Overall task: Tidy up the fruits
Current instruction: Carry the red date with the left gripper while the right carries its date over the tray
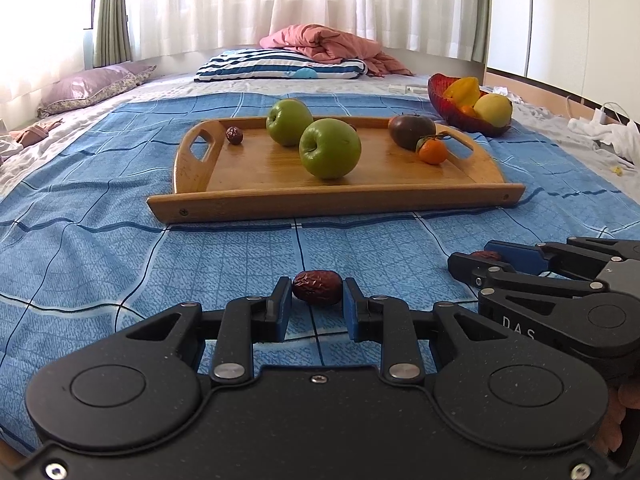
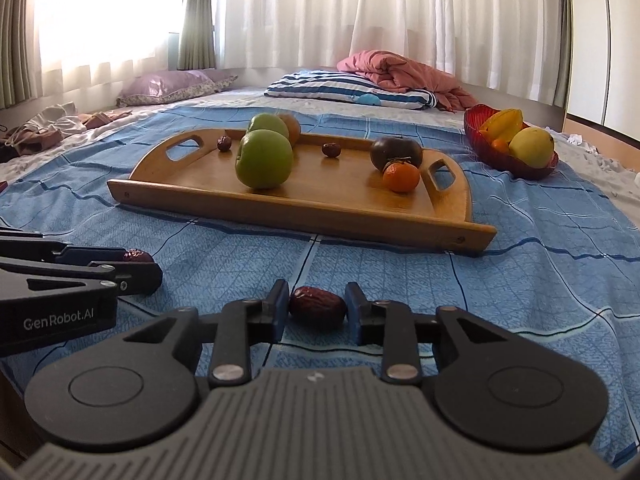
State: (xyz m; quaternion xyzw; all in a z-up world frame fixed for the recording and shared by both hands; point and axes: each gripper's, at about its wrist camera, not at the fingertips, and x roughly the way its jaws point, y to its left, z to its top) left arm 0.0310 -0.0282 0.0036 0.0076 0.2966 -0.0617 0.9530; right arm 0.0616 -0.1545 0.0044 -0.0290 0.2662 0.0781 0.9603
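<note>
**Now: a dried date in each of my claws, the tray ahead**

Now my left gripper (image 1: pixel 317 306) is pinching a wrinkled red date (image 1: pixel 317 293) just above the blue checked bedspread (image 1: pixel 120 208), its blue pads pressed to both ends; my right gripper (image 2: pixel 317 307) has a second date (image 2: pixel 318 306) between its pads, the left pad touching, the right pad so close that I cannot tell whether it presses; both claws hang side by side, near each other. Ahead of them the wooden tray (image 1: pixel 336 202) lies on the bedspread, carrying two green apples (image 1: pixel 329 148), a dark tomato (image 1: pixel 412 131) with a small orange (image 1: pixel 432 151) touching it in front, and two more dates (image 2: pixel 331 149) near the far rim; behind the apples, in my right view, a brownish fruit (image 2: pixel 294 126) shows partly. Beyond the tray's right end stands a red bowl (image 1: pixel 440 98) holding a starfruit (image 1: pixel 464 90), a yellow fruit (image 1: pixel 493 110) and something small and orange. Pillows and a pink quilt (image 1: pixel 332 42) lie farther back under white curtains.
</note>
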